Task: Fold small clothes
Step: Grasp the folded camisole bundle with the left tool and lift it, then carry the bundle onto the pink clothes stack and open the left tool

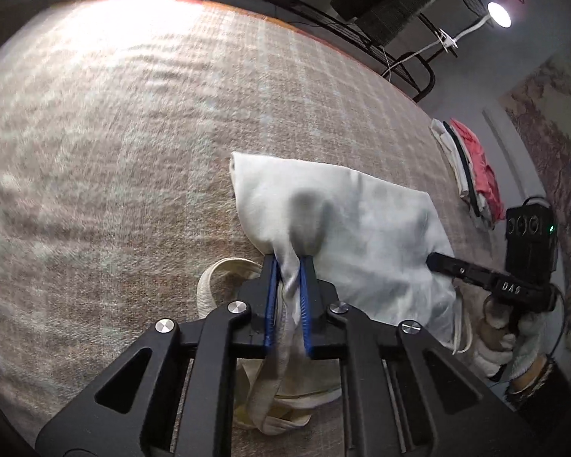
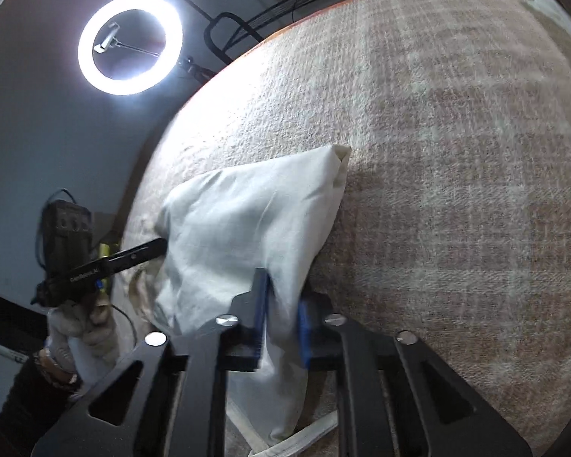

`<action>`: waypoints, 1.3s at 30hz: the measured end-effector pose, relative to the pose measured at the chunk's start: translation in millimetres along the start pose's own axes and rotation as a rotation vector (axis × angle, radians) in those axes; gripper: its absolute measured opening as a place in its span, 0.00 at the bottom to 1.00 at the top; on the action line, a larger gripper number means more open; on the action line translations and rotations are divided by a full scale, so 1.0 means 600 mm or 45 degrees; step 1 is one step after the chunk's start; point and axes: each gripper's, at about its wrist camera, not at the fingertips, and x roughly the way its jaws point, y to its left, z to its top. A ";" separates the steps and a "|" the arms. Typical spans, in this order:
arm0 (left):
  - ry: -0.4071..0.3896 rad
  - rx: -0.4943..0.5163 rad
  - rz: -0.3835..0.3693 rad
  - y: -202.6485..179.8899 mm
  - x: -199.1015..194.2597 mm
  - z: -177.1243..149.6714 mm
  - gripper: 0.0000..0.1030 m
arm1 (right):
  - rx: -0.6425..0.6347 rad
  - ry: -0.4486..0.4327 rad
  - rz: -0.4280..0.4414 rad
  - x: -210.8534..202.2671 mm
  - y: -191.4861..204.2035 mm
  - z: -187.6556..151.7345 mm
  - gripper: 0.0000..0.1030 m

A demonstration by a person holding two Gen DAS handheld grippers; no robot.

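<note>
White cloth [image 1: 361, 224], soft and light, hangs over the carpet [image 1: 114, 152] at centre frame. Left claw [image 1: 288, 297] and right claw [image 2: 281, 304] each are clamped on an edge of it. It will sag easily; I judge hems give the best hold. Folded clothes [image 1: 472, 167] lie at right.

One white garment [image 1: 361, 228]; two tools [image 1: 289, 266]; perhaps one clothes stack [image 1: 472, 167].

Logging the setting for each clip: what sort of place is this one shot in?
Probably a room set up for recording, not a lived-in laundry spot: a table under a woven checked cloth, a ring light on a stand beside it, and a small pile of folded clothes at the table's edge.
</note>
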 end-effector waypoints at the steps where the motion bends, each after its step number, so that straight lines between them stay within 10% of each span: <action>1: -0.018 0.035 0.019 -0.012 -0.006 -0.001 0.07 | -0.029 -0.007 -0.027 -0.003 0.009 0.001 0.06; 16: -0.160 0.301 0.018 -0.185 -0.037 0.004 0.05 | -0.228 -0.178 -0.193 -0.112 0.068 0.007 0.05; 39: -0.293 0.598 -0.202 -0.629 0.148 0.156 0.05 | -0.174 -0.538 -0.538 -0.437 -0.171 0.089 0.05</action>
